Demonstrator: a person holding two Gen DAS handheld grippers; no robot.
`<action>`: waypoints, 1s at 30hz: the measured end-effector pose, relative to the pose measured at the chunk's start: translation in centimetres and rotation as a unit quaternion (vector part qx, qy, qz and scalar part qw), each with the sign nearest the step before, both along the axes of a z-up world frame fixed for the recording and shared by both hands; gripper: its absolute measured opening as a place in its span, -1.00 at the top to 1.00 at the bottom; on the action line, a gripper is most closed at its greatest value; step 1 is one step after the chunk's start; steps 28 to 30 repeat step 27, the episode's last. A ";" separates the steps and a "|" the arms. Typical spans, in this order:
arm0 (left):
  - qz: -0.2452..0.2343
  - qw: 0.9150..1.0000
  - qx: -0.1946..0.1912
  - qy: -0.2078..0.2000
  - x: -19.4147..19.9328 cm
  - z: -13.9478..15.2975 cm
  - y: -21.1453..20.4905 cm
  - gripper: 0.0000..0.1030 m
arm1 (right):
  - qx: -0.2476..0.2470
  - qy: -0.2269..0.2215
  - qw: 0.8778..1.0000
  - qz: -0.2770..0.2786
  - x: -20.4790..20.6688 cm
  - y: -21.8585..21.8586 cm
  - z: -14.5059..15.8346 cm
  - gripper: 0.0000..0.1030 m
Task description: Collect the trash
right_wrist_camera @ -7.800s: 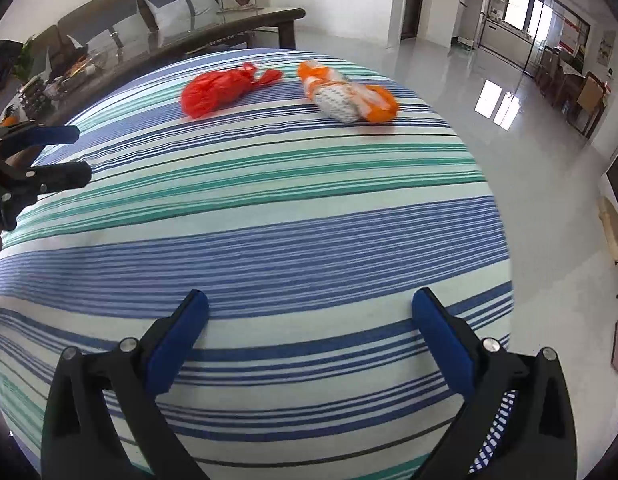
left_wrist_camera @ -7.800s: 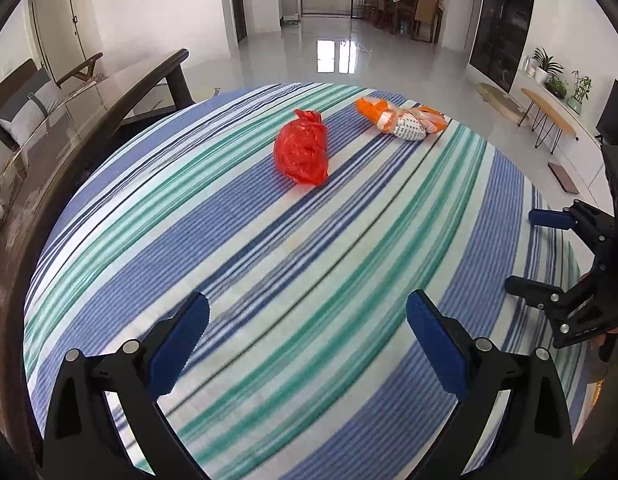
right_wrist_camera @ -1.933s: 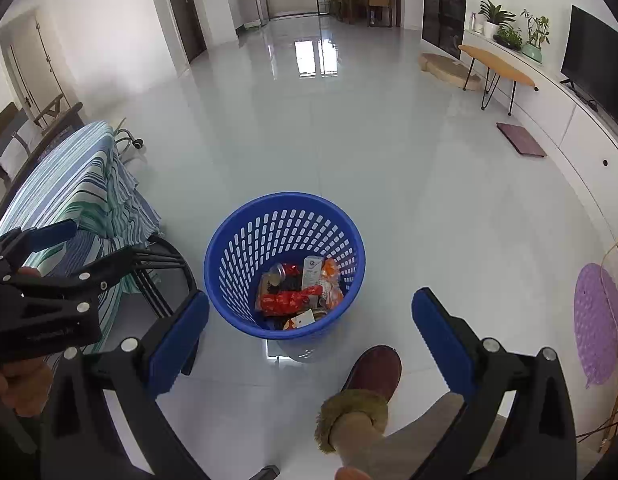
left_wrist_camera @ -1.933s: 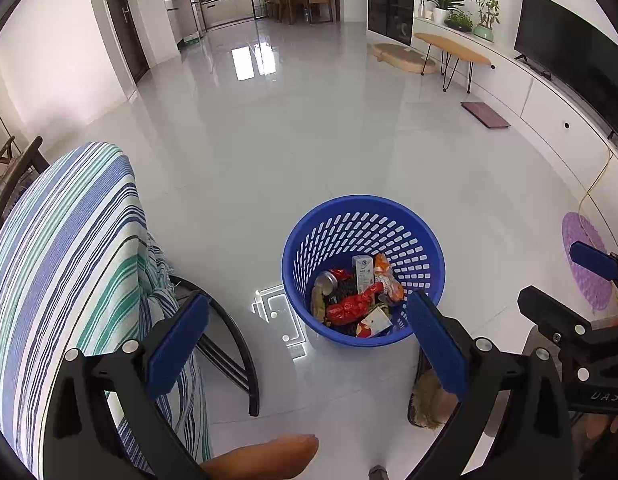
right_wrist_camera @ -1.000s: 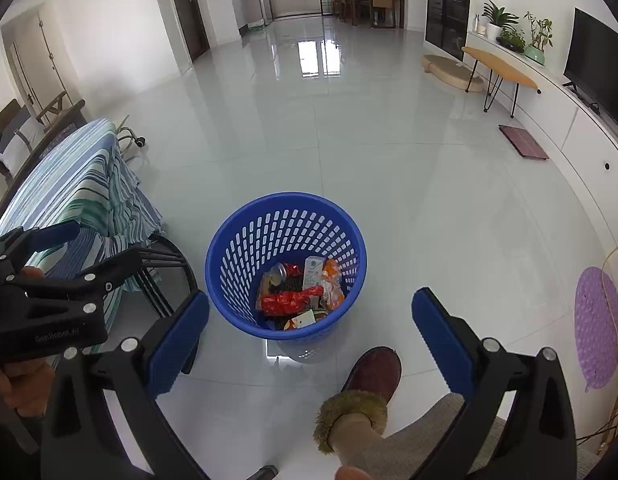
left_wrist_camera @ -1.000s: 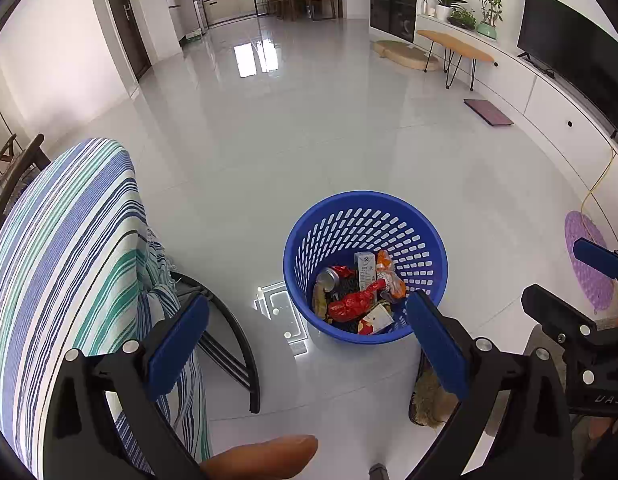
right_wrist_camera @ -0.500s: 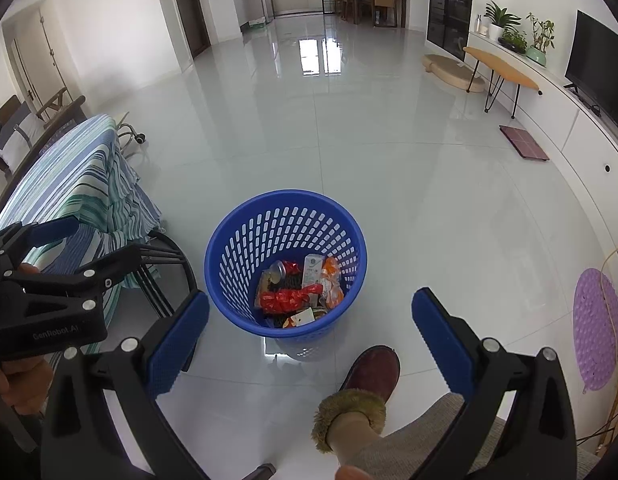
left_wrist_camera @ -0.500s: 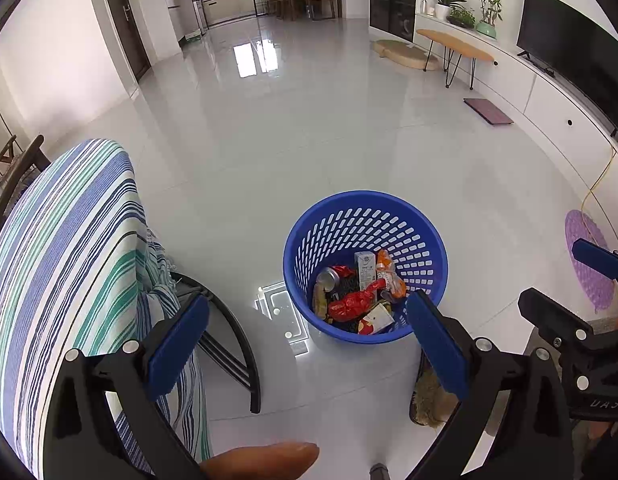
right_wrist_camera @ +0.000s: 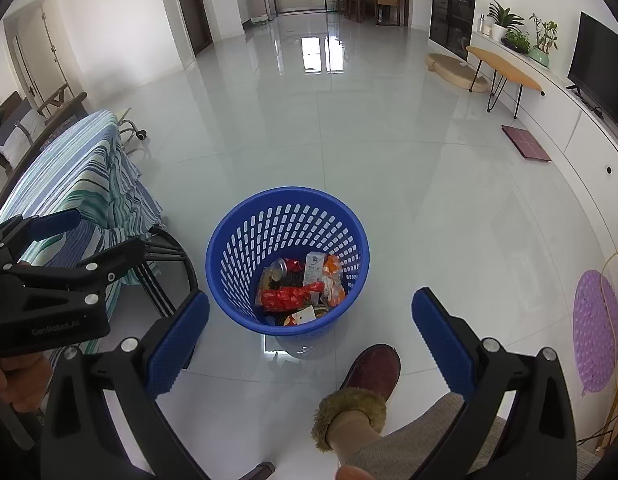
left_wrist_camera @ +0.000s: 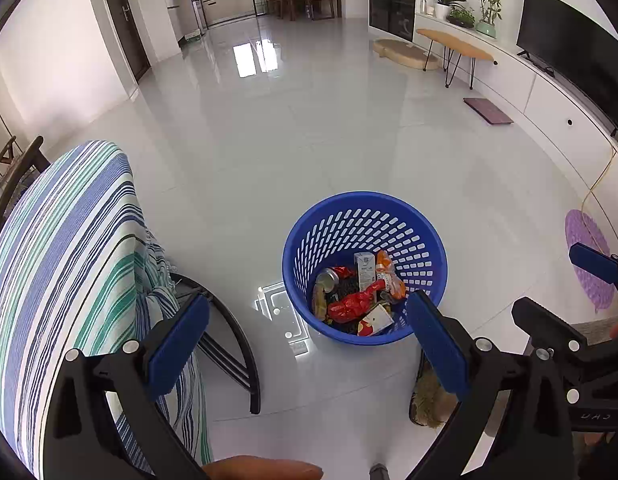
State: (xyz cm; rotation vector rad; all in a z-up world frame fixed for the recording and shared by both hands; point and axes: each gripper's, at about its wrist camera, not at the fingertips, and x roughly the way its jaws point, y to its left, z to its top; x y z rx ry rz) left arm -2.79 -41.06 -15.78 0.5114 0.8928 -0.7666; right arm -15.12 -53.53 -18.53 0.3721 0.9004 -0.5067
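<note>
- The left gripper [left_wrist_camera: 307, 328] hung with jaws spread wide and empty, above the floor [left_wrist_camera: 293, 128].
- The right gripper [right_wrist_camera: 311, 326] was likewise agape, holding nothing.
- The trash [right_wrist_camera: 301, 290] lay inside the blue basket [right_wrist_camera: 287, 204], beside the striped table [left_wrist_camera: 57, 248].

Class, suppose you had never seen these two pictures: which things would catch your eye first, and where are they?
The blue basket stands on the glossy floor at centre, with a red bag, a can and a carton inside. Left of it hangs a striped cloth. Both grippers, left and right, are open and hold nothing.
</note>
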 end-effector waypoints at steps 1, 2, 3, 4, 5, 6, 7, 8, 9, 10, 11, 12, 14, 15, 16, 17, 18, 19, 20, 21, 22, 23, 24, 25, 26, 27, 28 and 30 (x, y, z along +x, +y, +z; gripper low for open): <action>0.000 1.000 0.000 0.000 0.0 0.0 0.0 -0.90 | 0.000 0.001 1.000 -0.001 0.0 0.0 0.0 -0.91; 0.000 1.000 -0.001 0.000 0.0 0.0 0.0 -0.90 | -0.001 0.001 1.000 -0.001 0.0 0.0 0.0 -0.91; 0.000 1.000 -0.003 -0.001 0.0 0.1 0.0 -0.90 | 0.000 0.001 1.000 -0.002 -0.1 0.0 0.0 -0.91; 0.001 1.000 -0.006 -0.004 -0.1 0.1 0.1 -0.90 | 0.000 0.001 1.000 -0.002 -0.1 -0.1 0.0 -0.91; 0.000 1.000 -0.007 -0.005 -0.1 0.1 0.0 -0.90 | 0.000 0.001 1.000 -0.003 -0.1 -0.1 0.0 -0.91; -0.001 1.000 -0.008 -0.005 -0.1 0.1 0.0 -0.90 | 0.001 0.001 1.000 -0.003 -0.1 -0.1 0.0 -0.91; -0.002 1.000 -0.008 -0.005 -0.2 0.1 0.0 -0.90 | 0.001 0.001 1.000 -0.003 -0.1 -0.1 0.0 -0.91; -0.003 1.000 -0.008 -0.006 -0.2 0.1 -0.1 -0.90 | 0.001 0.001 1.000 -0.003 -0.1 -0.1 0.0 -0.91; -0.003 1.000 -0.008 -0.006 -0.2 0.1 -0.1 -0.90 | 0.001 0.001 1.000 -0.003 -0.1 -0.1 0.0 -0.91; -0.003 1.000 -0.007 -0.006 -0.3 0.1 -0.2 -0.90 | 0.001 0.001 1.000 -0.003 -0.1 -0.1 0.0 -0.91; -0.003 1.000 -0.007 -0.006 -0.3 0.1 -0.2 -0.90 | 0.001 0.001 1.000 -0.003 -0.1 -0.2 0.0 -0.91; -0.002 1.000 -0.007 -0.006 -0.3 0.0 -0.2 -0.90 | 0.001 0.001 1.000 -0.003 -0.1 -0.2 0.0 -0.91; 0.000 1.000 -0.006 -0.007 -0.3 0.0 -0.2 -0.89 | 0.001 0.001 1.000 -0.004 -0.1 -0.2 0.0 -0.91; 0.000 1.000 -0.005 -0.006 -0.2 0.0 -0.2 -0.89 | 0.001 0.001 1.000 -0.005 -0.1 -0.1 0.0 -0.91; 0.000 1.000 -0.005 -0.006 -0.2 -0.1 -0.2 -0.88 | 0.001 0.001 1.000 -0.006 -0.1 -0.1 0.0 -0.91; -0.001 1.000 -0.005 -0.007 -0.2 -0.1 -0.2 -0.88 | 0.001 0.001 1.000 -0.007 -0.2 -0.1 0.0 -0.91; -0.002 1.000 -0.005 -0.008 -0.3 -0.1 -0.1 -0.88 | 0.001 0.002 1.000 -0.008 -0.2 -0.2 0.0 -0.91; -0.003 1.000 -0.004 -0.008 -0.3 -0.1 -0.1 -0.88 | 0.001 0.002 1.000 -0.009 -0.2 -0.2 -0.1 -0.91; -0.001 1.000 -0.004 -0.009 -0.3 -0.1 -0.1 -0.88 | 0.001 0.003 1.000 -0.010 -0.2 -0.2 -0.1 -0.91; 0.003 1.000 -0.003 -0.010 -0.3 -0.2 -0.1 -0.88 | 0.000 0.003 1.000 -0.010 -0.2 -0.2 -0.1 -0.91; 0.005 1.000 0.000 -0.003 -0.2 -0.3 -0.1 -0.88 | 0.000 0.003 1.000 -0.011 -0.2 -0.2 -0.1 -0.91; -0.002 1.000 0.003 0.011 -0.1 -0.4 -0.2 -0.88 | 0.000 0.003 1.000 -0.011 -0.3 -0.2 -0.1 -0.91; -0.001 1.000 0.006 0.011 0.0 -0.5 -0.3 -0.88 | 0.000 0.003 1.000 -0.012 -0.2 -0.2 -0.1 -0.91; 0.001 1.000 0.007 0.006 0.0 -0.5 -0.2 -0.88 | -0.001 0.003 1.000 -0.012 -0.3 -0.2 -0.1 -0.91; 0.000 1.000 0.007 0.008 0.0 -0.5 -0.2 -0.88 | -0.001 0.003 1.000 -0.013 -0.3 -0.2 -0.1 -0.91; 0.000 1.000 0.006 0.011 0.1 -0.5 -0.2 -0.88 | -0.001 0.003 1.000 -0.012 -0.3 -0.2 -0.1 -0.91; 0.000 1.000 0.006 0.011 0.1 -0.5 -0.2 -0.88 | -0.001 0.003 1.000 -0.012 -0.3 -0.2 -0.1 -0.91; 0.000 1.000 0.006 0.011 0.1 -0.5 -0.2 -0.88 | -0.001 0.003 1.000 -0.012 -0.3 -0.2 -0.1 -0.91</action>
